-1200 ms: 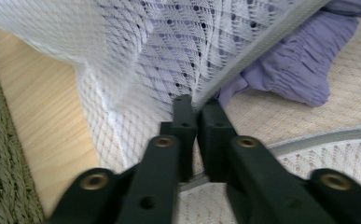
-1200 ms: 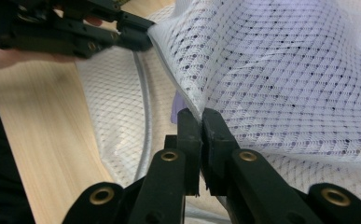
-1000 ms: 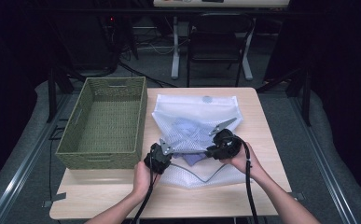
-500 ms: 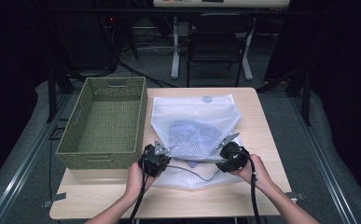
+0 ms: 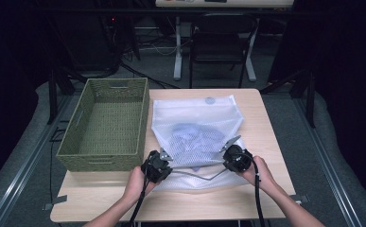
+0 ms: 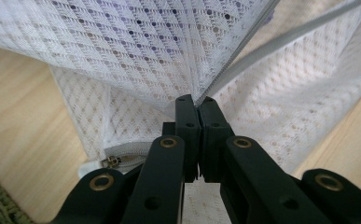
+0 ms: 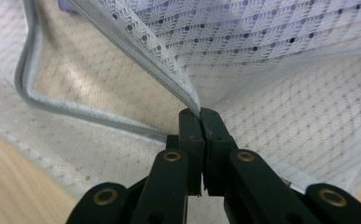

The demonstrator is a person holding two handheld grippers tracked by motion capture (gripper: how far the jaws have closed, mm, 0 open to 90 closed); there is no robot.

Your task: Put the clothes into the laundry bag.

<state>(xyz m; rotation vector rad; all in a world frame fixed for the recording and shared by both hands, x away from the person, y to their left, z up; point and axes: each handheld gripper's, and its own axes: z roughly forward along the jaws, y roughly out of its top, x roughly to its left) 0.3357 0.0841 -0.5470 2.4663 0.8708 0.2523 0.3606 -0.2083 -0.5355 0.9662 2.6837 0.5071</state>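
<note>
My left claw [image 6: 197,103]: clenched on the upper zipper edge of the mesh laundry bag [image 5: 197,125], near its left corner.
My right claw [image 7: 199,114]: clenched on the same zipper edge, towards the bag's right side.
Zipper [image 7: 122,44]: open; the lower edge sags on the surface [image 5: 265,137] between my claws.
Bag: lying flat on the surface, a bluish garment [image 5: 195,139] inside.
Basket [image 5: 106,124]: green wicker, just left of the bag.

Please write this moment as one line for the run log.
left gripper: shut on mesh bag zipper edge | right gripper: shut on same edge | bag mouth open | basket beside bag
</note>
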